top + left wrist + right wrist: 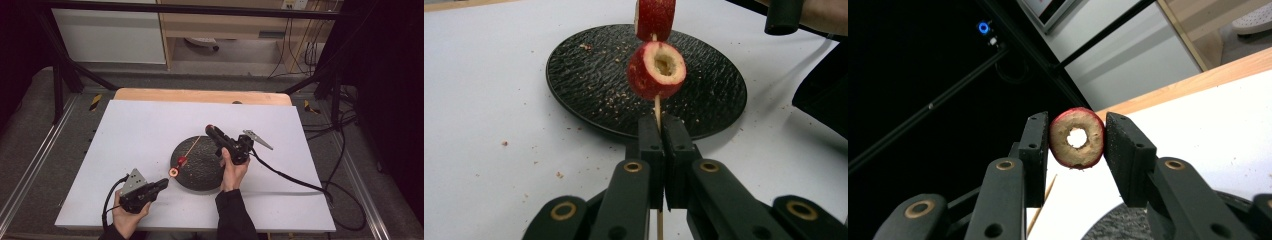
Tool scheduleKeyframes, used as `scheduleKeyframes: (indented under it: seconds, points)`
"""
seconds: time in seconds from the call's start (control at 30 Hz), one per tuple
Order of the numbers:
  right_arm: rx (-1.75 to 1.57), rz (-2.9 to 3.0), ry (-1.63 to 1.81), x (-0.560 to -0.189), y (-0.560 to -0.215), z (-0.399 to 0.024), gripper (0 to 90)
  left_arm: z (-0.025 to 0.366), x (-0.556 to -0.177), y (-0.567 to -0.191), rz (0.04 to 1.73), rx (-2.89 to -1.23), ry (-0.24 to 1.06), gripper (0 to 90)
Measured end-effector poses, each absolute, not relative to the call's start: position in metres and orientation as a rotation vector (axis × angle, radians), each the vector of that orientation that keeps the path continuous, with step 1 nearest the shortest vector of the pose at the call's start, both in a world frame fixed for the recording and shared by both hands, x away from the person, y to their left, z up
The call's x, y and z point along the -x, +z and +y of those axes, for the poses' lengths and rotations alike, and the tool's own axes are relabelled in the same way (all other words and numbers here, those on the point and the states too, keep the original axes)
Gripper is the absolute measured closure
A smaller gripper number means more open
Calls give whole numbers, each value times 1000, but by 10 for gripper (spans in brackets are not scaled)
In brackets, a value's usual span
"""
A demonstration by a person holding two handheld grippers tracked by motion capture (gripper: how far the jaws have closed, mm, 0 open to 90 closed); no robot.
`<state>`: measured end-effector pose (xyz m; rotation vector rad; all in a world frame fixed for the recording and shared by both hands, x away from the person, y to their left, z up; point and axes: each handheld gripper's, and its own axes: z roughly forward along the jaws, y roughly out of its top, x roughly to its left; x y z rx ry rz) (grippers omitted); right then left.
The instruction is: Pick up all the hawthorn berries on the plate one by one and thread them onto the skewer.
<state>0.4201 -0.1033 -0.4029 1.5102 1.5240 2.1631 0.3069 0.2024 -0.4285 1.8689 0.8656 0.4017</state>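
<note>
1. The thing in hand is a thin wooden skewer [657, 107] carrying two red cored fruit slices, the nearer slice [656, 70] facing the left gripper view with its hollow centre open and a farther slice [654, 17] just behind it on the same stick.
2. In the high view the skewer [189, 150] slants over the black textured plate [202, 172], its loaded end near the plate's left rim and its bare tip pointing up toward the right gripper.
3. The left gripper [165, 183] has its jaws together, clamped on the skewer's lower end just below the nearer slice.
4. The right gripper [1076, 140] is clamped on a third ring-shaped slice [1077, 138], held by its red rim with the hole left free; in the high view the right gripper [210, 130] hovers above the plate's far edge, apart from the stick.
5. Judging by this, the step is threading: two slices on, a third held ready.
6. The next move calls for lining the hole up with the bare tip, sliding the ring down while the left grip stays firm, and only then loosening the right jaws.
7. The plate sits on a white table [140, 130], with crumbs scattered around it.
</note>
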Motion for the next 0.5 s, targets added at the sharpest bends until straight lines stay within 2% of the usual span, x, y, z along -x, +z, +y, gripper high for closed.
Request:
scheduleKeyframes:
  seconds: [0.5]
  points:
    - [-1529,1430,2239,-421,-398,-106,631,183,-309,-426,855,-1823,401,882]
